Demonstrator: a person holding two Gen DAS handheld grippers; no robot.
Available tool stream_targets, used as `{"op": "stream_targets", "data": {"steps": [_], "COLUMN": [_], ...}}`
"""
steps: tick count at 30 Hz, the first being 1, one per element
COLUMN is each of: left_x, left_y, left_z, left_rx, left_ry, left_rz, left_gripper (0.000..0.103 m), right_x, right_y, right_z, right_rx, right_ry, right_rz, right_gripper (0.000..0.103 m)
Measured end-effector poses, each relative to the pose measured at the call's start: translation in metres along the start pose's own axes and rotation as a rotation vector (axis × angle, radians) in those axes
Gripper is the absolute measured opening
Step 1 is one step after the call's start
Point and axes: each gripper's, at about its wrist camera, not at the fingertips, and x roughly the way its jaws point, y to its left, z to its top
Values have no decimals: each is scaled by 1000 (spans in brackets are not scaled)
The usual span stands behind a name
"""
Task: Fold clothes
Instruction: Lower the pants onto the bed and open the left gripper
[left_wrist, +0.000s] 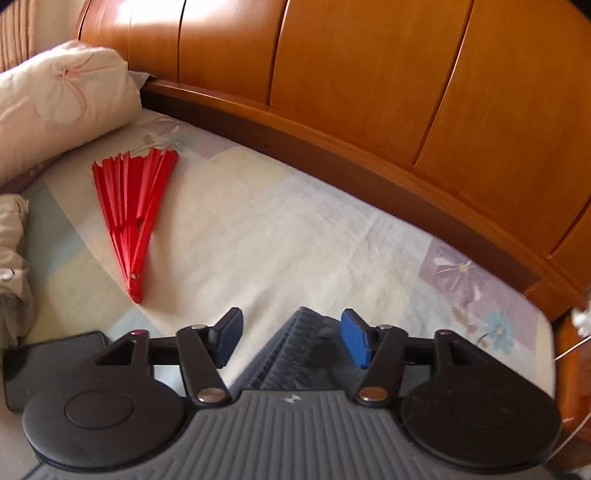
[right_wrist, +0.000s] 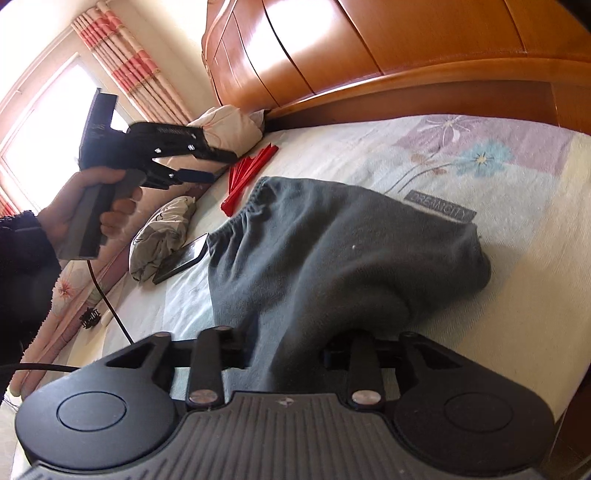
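One grey garment (right_wrist: 332, 251), clamped in the right tongs (right_wrist: 284, 354); left tongs (left_wrist: 291, 341) apart; bare bed (left_wrist: 277, 229) toward twelve o'clock.

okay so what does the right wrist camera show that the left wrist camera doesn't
Only the right wrist view shows the window, striped curtains, the hand holding the left gripper, and the right gripper shut on the grey garment. Only the left wrist view shows the left gripper's open blue pads head-on. Both show the red fan, phone, pillow and headboard.
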Motion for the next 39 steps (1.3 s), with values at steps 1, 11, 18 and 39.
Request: {"op": "stream_targets", "data": {"steps": [1, 11, 18, 39], "left_x": [-2, 7, 14, 9], "left_y": [-4, -73, -83, -78], "left_z": [-4, -97, -112, -114], "left_rx": [4, 93, 102, 162], "left_ry": [6, 164, 169, 147], "left_rz": [-22, -277, -298, -189], "left_gripper": [61, 64, 74, 75], "right_x": [-2, -14, -7, 2], "right_y": [-1, -49, -69, 14], "right_z": [-1, 2, 25, 16], "right_rx": [6, 214, 257, -385], "right_ry": [1, -40, -106, -98], "right_rz": [14, 104, 90, -121], "right_gripper": [54, 88, 89, 89]}}
